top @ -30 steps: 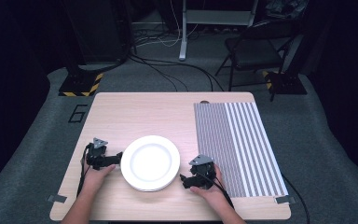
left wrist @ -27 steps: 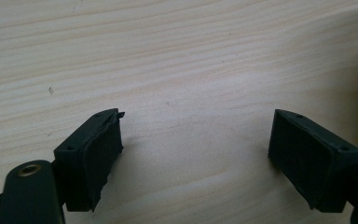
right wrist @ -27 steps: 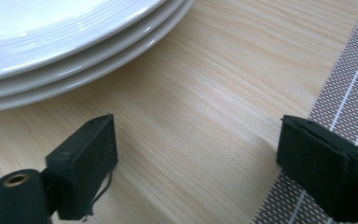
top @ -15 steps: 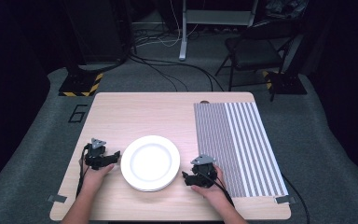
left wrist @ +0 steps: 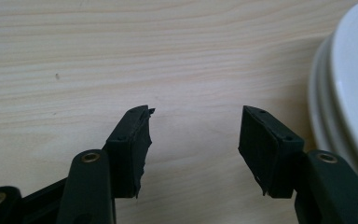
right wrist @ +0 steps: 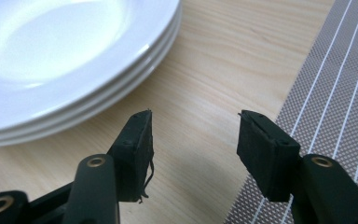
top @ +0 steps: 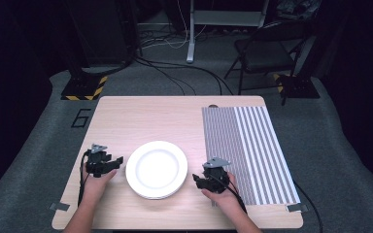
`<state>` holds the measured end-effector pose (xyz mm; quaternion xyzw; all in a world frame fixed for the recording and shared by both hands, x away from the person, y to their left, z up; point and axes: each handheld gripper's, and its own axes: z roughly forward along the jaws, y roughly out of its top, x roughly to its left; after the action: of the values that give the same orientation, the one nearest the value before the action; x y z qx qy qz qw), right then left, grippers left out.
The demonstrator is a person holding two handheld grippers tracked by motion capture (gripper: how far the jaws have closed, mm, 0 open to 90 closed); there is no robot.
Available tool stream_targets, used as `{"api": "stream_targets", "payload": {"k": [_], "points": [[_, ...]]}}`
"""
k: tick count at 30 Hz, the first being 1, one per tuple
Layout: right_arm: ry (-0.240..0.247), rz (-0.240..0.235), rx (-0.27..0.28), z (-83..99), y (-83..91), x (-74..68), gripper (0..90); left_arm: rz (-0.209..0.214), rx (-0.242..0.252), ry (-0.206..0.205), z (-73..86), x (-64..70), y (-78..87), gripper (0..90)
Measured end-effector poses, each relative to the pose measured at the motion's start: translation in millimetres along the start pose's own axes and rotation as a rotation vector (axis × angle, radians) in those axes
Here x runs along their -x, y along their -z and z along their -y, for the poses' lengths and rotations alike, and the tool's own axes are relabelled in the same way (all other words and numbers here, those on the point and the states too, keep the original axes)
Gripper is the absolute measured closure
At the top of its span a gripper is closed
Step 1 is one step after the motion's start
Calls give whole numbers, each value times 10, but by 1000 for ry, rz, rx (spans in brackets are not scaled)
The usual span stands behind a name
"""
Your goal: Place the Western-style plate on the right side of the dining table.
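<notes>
High view, plates: stack of white plates (top: 156,169) lying flat on the wooden table (top: 141,116), near the front edge, face up, between the two tools. Round, so no long axis to speak of; open side pointing straight up.
High view, left gripper (top: 119,161): resting on the tabletop just beside the stack's left rim, jaws aimed toward it. Probably set there to come at the rim from the side.
High view, right gripper (top: 196,180): low on the table at the stack's right rim, between plates and striped placemat (top: 247,150), also aimed inward. Mirrored placement suggesting a two-sided approach to the stack.
High view, placemat: flat on the right part of the table, long axis running away from the person, well apart from the plates; a likely place to set a plate.

Left gripper view, left gripper (left wrist: 193,133): jaws spread apart, nothing between them but bare wood.
Left gripper view, plates (left wrist: 349,88): rims stacked at the right edge, just beside the right-hand jaw, not touching as far as can be told.

Right gripper view, right gripper (right wrist: 193,135): jaws apart, empty, hovering over bare table.
Right gripper view, plates (right wrist: 74,56): three rims counted, nested level, upper left of the jaws and close.
Right gripper view, placemat (right wrist: 335,93): corner reaching under the right-hand jaw.
</notes>
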<state>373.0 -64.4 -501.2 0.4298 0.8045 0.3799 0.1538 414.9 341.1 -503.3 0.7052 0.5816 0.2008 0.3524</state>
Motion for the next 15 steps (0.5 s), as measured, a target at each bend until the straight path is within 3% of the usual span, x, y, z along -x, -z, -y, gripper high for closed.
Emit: {"api": "stream_targets", "payload": {"k": [3, 9, 15], "points": [[2, -43, -33, -106, 50, -17, 509, -1, 2, 2, -52, 67, 58, 446], [33, -34, -27, -241, 108, -60, 500, 16, -6, -15, -181, 233, 148, 475], [16, -23, -14, -372, 122, -57, 499, 29, -16, -9, -291, 318, 222, 521]]}}
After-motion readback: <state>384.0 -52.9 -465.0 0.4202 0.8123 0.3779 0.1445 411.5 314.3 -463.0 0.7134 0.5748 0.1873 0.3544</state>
